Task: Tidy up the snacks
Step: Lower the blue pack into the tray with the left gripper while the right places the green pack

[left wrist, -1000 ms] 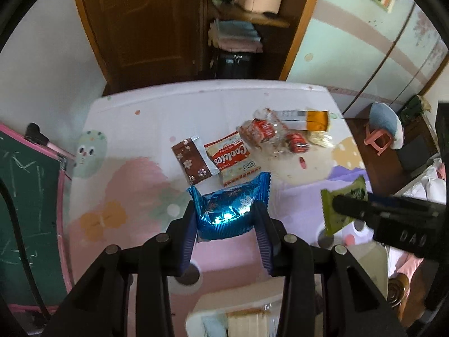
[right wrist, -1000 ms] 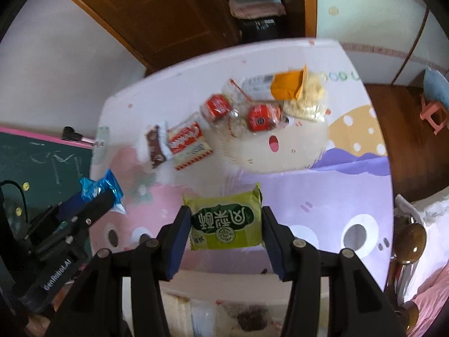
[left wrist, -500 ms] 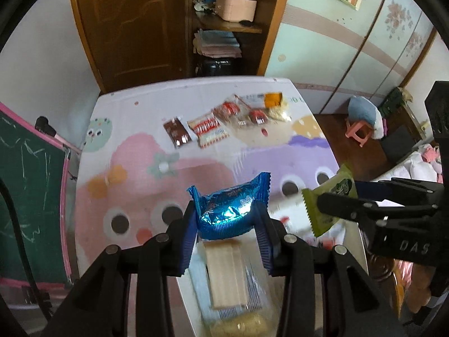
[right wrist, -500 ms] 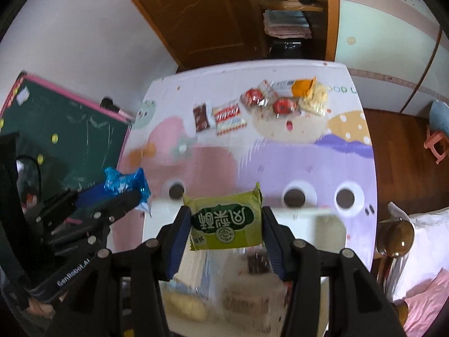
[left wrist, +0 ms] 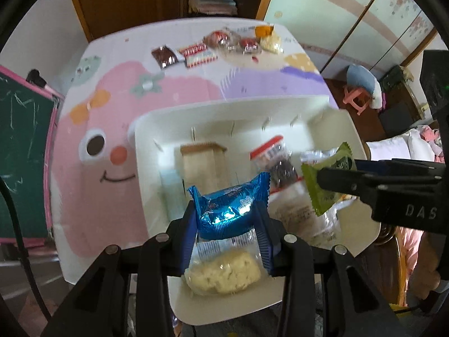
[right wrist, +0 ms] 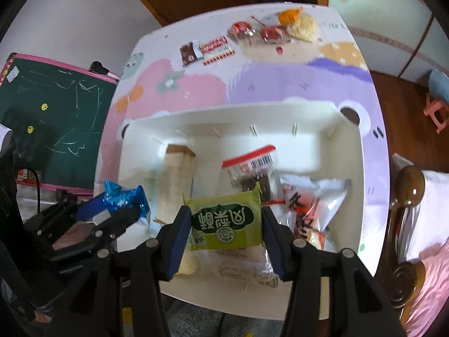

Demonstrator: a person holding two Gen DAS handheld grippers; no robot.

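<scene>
Crinkly blue foil packet, long axis crosswise, clamped in left gripper above white plastic bin. Flat green packet, label upside down, also crosswise, pinched in right gripper over same bin. Bin holds wrapped snacks; 5-odd packets lie at far table edge.
</scene>
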